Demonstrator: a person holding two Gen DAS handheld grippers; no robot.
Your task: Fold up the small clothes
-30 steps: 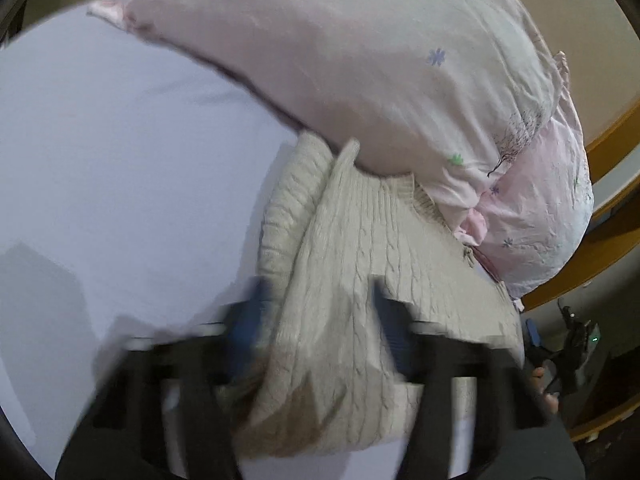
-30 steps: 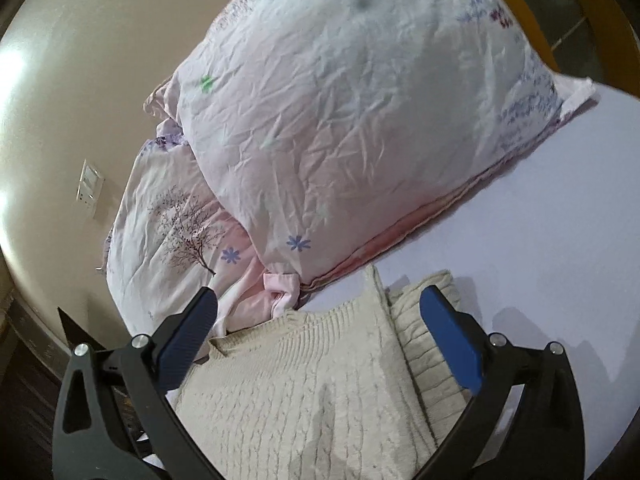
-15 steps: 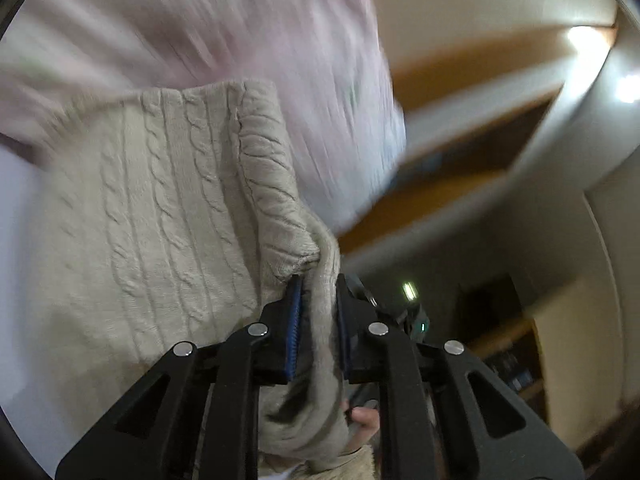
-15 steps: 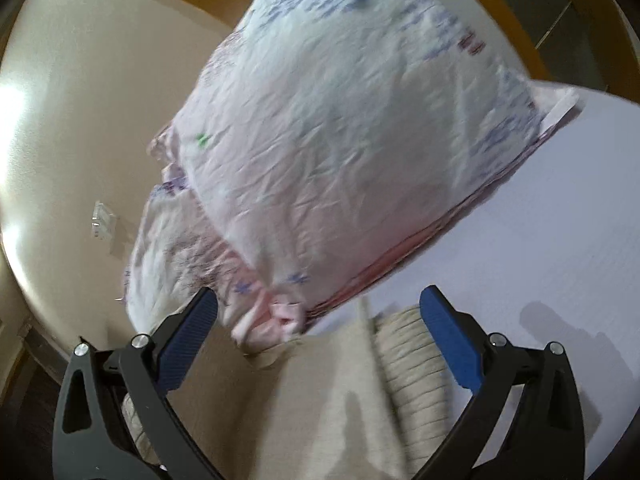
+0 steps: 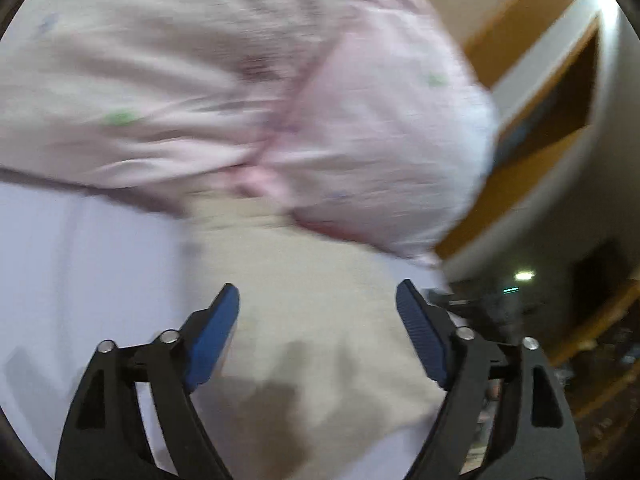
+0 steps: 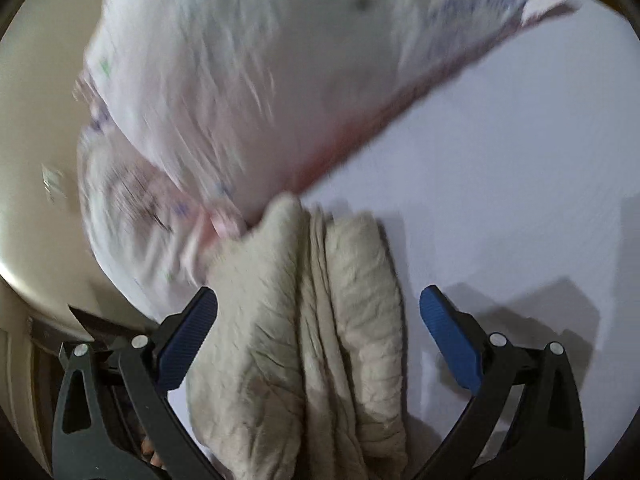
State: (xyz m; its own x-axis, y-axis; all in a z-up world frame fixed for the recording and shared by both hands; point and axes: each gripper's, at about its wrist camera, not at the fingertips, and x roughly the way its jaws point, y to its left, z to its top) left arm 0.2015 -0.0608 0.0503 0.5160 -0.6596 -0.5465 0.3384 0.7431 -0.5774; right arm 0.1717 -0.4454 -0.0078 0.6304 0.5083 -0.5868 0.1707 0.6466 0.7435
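With its blue-padded fingers spread wide and nothing between them, the left gripper [image 5: 318, 308] hangs just over the near part of the cream knitted sweater [image 5: 320, 320], which looks like the stance of a tool that holds no cloth and is free to take a fresh hold. The right gripper [image 6: 318, 316] is likewise spread, its fingers [image 6: 188, 332] standing to either side of the sweater [image 6: 304, 320] without touching it, so neither hand grips the garment at this moment.

The sweater lies on the pale lilac bed sheet [image 6: 500, 160], already doubled over: in the right wrist view several knit layers sit stacked lengthwise, with rolled edges running away from the camera. I judge the fold to be well along, perhaps needing only a final tidy or a last fold across.

Further off, the sweater's far end touches, and seems partly tucked beneath, the pink-and-white floral pillows [image 6: 248, 80], which lean over it. That closeness is a likely nuisance, since any further fold toward the head of the bed could snag there. Beyond the pillows, in the blurred left wrist view, stand a wooden headboard [image 5: 516, 24] and a dim room.
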